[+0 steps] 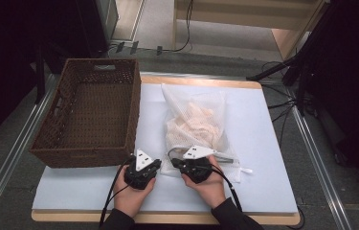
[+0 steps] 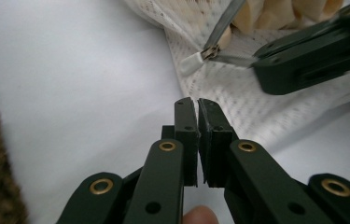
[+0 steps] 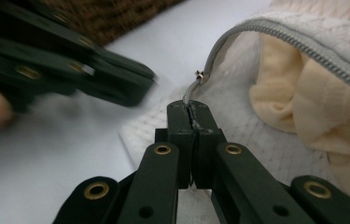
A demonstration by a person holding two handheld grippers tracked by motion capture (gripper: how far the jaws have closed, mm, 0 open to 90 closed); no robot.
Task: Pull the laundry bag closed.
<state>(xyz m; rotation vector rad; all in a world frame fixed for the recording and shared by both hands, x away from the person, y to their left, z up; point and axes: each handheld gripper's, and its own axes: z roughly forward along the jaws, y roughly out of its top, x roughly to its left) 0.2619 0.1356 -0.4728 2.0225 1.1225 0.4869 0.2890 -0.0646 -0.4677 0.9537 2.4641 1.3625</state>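
A white mesh bag holding cream cloth lies on the white table top. Its grey zipper stands parted along the near edge. My right gripper is shut on the grey zipper tape just below the zipper's metal end; in the high view the right gripper sits at the bag's near left corner. My left gripper is shut with nothing between its jaws, a little short of the mesh edge. From above, the left gripper is beside the right one. A white tab hangs at the zipper.
A dark brown woven basket stands at the table's left, close behind my left hand. The table's wooden edge runs along the front. Dark stands and cables are on the floor at the right.
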